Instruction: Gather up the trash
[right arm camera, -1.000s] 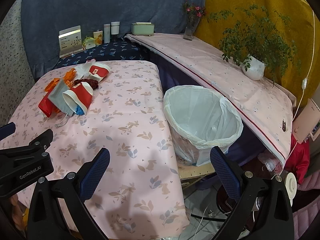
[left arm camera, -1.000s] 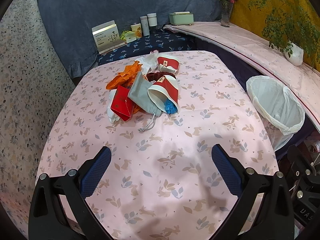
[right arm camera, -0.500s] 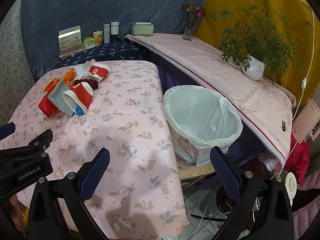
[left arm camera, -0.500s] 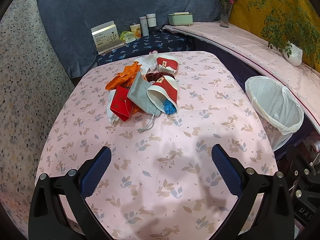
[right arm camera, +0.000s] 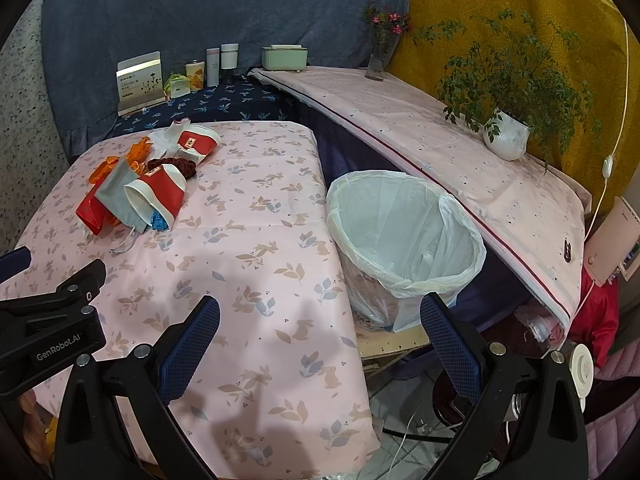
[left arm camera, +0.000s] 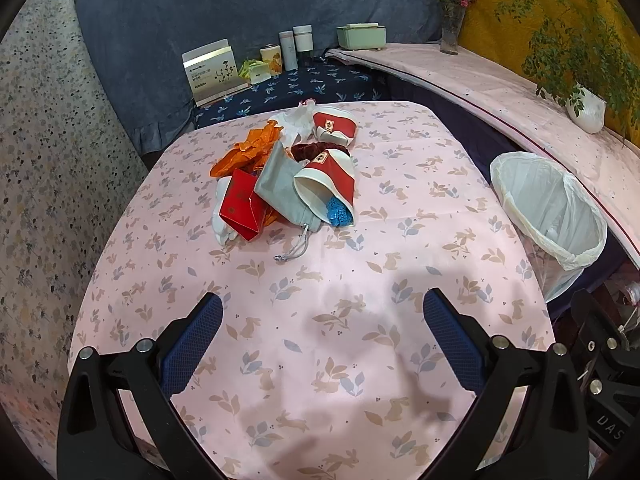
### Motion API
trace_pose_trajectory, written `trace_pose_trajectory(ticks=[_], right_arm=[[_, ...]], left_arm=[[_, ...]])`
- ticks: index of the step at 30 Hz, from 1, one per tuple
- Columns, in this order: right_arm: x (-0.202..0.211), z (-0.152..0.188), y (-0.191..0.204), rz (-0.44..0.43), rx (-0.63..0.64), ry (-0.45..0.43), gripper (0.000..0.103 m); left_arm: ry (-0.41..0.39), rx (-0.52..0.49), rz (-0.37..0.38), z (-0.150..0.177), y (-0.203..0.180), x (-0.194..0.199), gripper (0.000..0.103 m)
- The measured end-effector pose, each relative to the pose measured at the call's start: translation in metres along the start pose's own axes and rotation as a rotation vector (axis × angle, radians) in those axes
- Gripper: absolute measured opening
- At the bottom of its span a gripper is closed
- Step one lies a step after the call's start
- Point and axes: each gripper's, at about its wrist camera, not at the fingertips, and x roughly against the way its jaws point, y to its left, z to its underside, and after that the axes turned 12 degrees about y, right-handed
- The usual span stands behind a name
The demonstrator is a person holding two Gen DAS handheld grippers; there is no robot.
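Both the left gripper (left arm camera: 322, 324) and right gripper (right arm camera: 320, 322) are hovering wide open and empty, positioned short of the heaped red, orange and grey litter (left arm camera: 286, 184) lying mid-table, beside the white-lined bin (right arm camera: 404, 240) awaiting it.

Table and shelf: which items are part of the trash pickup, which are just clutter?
Job:
- two red paper cups
- orange wrapper
- red packet
- grey drawstring pouch
- lined bin
- left gripper, right gripper, both open and empty

Not the job:
- potted plant
- flower vase
- green box
- canisters
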Motion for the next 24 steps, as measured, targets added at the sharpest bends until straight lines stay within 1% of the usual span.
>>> trace_pose_trajectory(ticks=[19,24], right_arm=[[0.000,-0.003,0.004,0.004,-0.002,0.001,0.096],[-0.002,-0.008,0.011,0.007,-0.005,-0.001,0.096]], left_arm=[[0.014,0.011,0.024,-0.003,0.004,-0.004,0.096],[0.021,0.025,0.039,-0.004,0.014,-0.007,0.096]])
